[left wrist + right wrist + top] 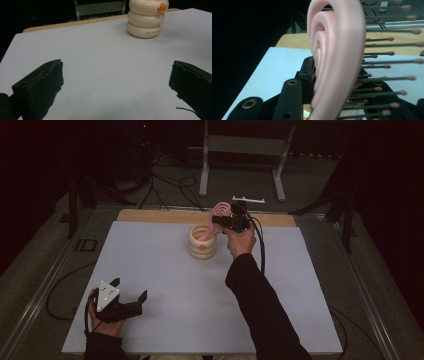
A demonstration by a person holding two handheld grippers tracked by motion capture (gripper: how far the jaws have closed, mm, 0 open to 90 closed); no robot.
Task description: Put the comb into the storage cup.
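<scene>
A pink hairbrush [220,210] with a ridged oval back and dark bristles [387,66] is clamped in my right gripper [231,222], which is shut on it at the far middle of the table. The brush's back [337,62] stands edge-on right in front of the right gripper view's camera. Its handle end reaches down into the mouth of a cream holder [202,244] made of three stacked rings with an orange mark [162,8]. My left gripper [129,290] rests on the table at the near left, jaws wide open [115,82] with bare board between them.
A pale blue-white board [165,280] covers the table, with a wooden strip [150,215] along its far edge. Behind the table stand a metal frame [240,145] and loose cables [170,187] on the floor. A black cable [261,245] trails from the right gripper.
</scene>
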